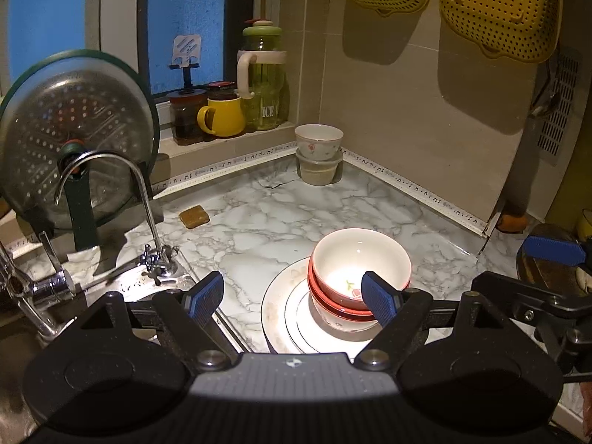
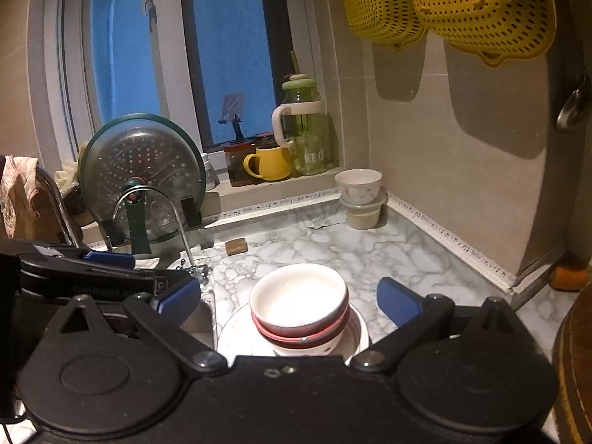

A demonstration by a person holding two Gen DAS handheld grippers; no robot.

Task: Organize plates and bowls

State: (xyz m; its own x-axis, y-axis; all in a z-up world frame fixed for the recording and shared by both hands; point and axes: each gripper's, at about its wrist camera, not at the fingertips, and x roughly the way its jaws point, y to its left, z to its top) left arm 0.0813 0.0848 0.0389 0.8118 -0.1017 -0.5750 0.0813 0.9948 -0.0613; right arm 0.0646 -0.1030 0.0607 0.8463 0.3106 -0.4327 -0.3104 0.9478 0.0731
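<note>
A stack of red-rimmed white bowls (image 1: pixel 360 270) sits on stacked white plates (image 1: pixel 275 307) on the marble counter. It also shows in the right wrist view: bowls (image 2: pixel 299 301), plates (image 2: pixel 233 329). My left gripper (image 1: pixel 292 298) is open and empty, its right pad in front of the bowls' near rim. My right gripper (image 2: pixel 288 301) is open and empty, jaws either side of the bowl stack. Another white flowered bowl (image 1: pixel 319 141) stands on a lidded container (image 1: pixel 319 172) in the back corner; the right wrist view shows it too (image 2: pixel 358 185).
A sink with a tap (image 1: pixel 148 199) lies left. A glass pot lid (image 1: pixel 74 137) stands in a rack. Jars, a yellow mug (image 1: pixel 222 115) and a green pitcher (image 1: pixel 263 81) line the sill. Yellow colanders (image 1: pixel 495 7) hang on the wall. A brown sponge (image 1: pixel 194 216) lies on the counter.
</note>
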